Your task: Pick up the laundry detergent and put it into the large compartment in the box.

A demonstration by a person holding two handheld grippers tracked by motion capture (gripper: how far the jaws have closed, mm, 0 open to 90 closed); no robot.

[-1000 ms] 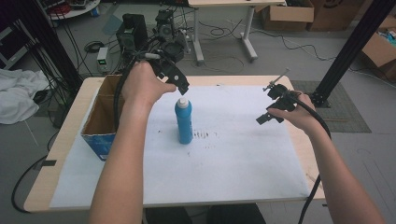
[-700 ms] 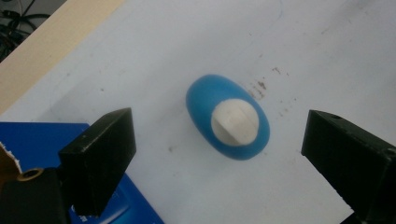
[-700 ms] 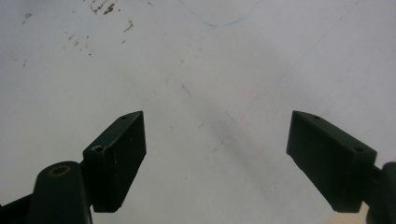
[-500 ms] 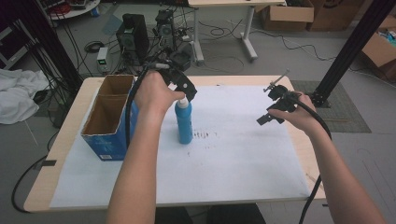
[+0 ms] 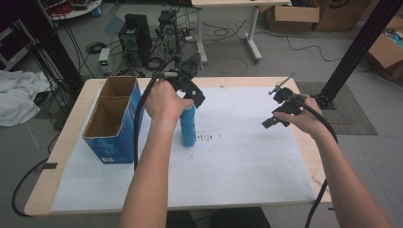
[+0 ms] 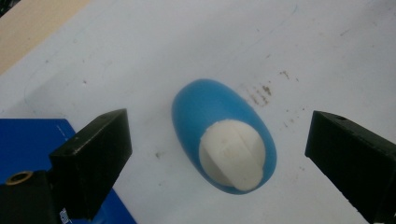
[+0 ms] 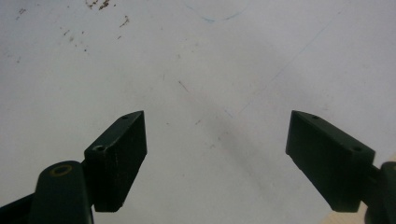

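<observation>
Hovering over the upright blue bottle near the surface's far-left corner, the left claw has just been spreading, touching nothing; the right claw gapes empty.

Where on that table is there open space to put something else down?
The white sheet is bare in front of the blue bottle and across to the right tool. It is crowded at the left, where the blue box stands close beside the bottle under the left tool.
</observation>
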